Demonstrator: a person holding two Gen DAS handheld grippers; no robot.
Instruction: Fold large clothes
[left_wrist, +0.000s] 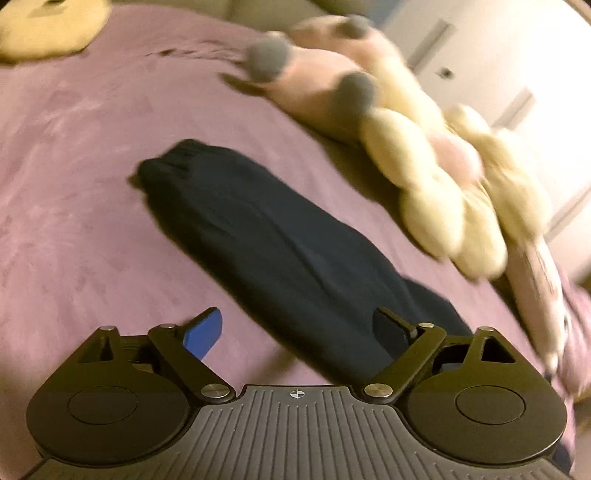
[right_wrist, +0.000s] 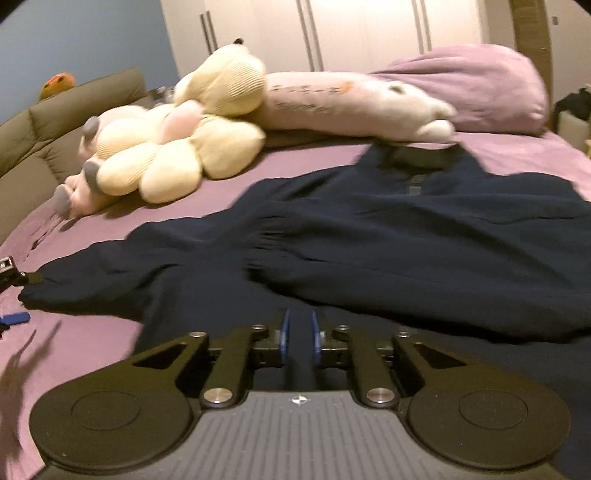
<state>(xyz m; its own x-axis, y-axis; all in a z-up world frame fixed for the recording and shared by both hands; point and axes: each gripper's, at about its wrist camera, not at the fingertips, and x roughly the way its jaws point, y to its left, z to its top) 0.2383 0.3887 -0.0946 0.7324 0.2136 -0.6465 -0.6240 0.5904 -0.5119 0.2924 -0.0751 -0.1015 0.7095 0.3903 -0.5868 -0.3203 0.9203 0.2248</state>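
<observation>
the left gripper (left_wrist: 295, 330) has its fingers spread wide with nothing pinched, one blue pad (left_wrist: 205, 332) over bare sheet and the other finger over dark cloth, so the outstretched sleeve (left_wrist: 258, 236) of the navy sweatshirt (right_wrist: 406, 236) runs up between them toward its cuff. the right gripper (right_wrist: 298, 338) has its two blue pads nearly together with only a thin slit left; dark fabric lies under and ahead of them, but whether any of it is actually caught between the pads cannot be told from this angle. the garment lies spread across the purple bed sheet (left_wrist: 74, 147), body on one side and one sleeve reaching out to the other. to do the fold well, it looks best to bring the open fingers down onto the sleeve near the cuff, take both layers in one pinch, and carry it flat over the body while the other gripper keeps the hem from sliding; dragging would probably wrinkle the sheet and skew the fold. by count: one sweatshirt, two grippers, a heap of plush toys (right_wrist: 177, 147) too tangled to number exactly, another yellow plush (left_wrist: 48, 29) apart at the sheet's far corner, one purple pillow (right_wrist: 480, 85), one small orange toy (right_wrist: 59, 83) on the headboard.
</observation>
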